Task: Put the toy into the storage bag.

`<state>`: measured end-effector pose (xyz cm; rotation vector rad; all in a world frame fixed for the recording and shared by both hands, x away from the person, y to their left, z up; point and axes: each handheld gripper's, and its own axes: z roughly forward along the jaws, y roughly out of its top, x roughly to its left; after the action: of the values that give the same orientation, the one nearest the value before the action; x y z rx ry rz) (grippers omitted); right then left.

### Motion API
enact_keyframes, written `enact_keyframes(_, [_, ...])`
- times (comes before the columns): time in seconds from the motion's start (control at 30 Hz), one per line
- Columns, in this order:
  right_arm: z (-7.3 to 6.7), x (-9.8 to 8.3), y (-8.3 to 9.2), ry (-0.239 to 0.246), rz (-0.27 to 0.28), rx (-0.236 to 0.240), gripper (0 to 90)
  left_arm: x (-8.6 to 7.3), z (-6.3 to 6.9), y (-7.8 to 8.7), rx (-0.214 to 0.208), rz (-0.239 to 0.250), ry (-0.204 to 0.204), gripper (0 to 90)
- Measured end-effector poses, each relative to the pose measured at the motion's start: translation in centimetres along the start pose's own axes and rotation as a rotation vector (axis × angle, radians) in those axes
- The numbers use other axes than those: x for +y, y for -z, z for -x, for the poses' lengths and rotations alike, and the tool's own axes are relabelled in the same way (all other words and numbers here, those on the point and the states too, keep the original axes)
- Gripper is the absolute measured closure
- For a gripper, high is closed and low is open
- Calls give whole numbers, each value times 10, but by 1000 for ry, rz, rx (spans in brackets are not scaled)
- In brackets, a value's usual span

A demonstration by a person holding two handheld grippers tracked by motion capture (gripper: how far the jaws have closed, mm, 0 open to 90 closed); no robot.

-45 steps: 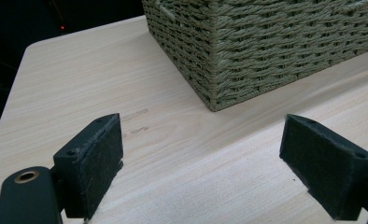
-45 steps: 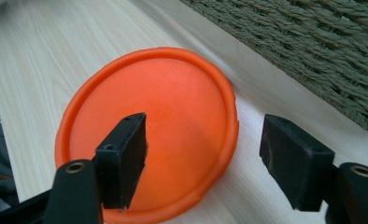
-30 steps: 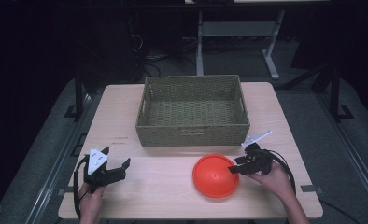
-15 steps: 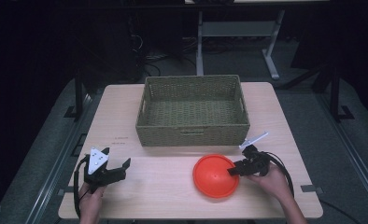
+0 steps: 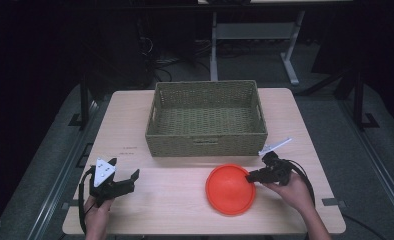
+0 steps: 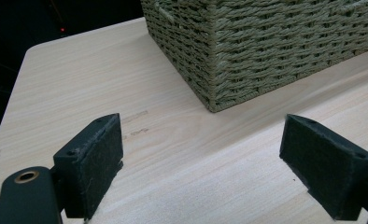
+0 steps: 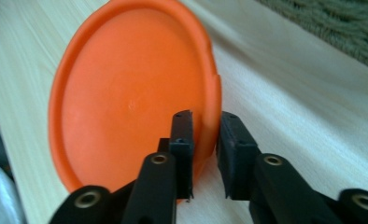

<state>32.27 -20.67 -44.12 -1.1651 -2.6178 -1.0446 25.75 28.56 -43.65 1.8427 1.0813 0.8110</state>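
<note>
On the table [image 5: 185,220], plate [image 7: 126,93] rim sits between right fingers [image 7: 236,149] (pinched).

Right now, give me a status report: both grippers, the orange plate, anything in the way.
Right gripper just closed, fingers pinching orange plate rim. Left gripper open, holding nothing, over bare table. Basket behind plate, nothing between them.

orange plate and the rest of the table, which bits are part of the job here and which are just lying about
In the job:
- round orange plastic plate, rim between the jaws
- right gripper, jaws just closed on that rim
- likely the woven green-brown rectangular basket, open and near

Lying about:
- left gripper, jaws open, idle over the light wooden table
</note>
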Motion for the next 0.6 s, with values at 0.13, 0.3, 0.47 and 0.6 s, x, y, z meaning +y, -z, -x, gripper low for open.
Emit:
enact_keyframes(0.13, [-3, 2, 4, -5, 17, 13, 813, 0, 0, 1, 5, 5, 6, 128])
enact_keyframes(0.3, [-14, 10, 13, 21, 24, 11, 822, 0, -2, 2, 9, 2, 7, 128])
enact_keyframes(0.47, [-25, 14, 22, 47, 40, 5, 823, 0, 0, 2, 8, 11, 4, 128])
enact_keyframes(0.6, [-28, 18, 30, 49, 62, 2, 823, 0, -1, 2, 9, 3, 6, 128])
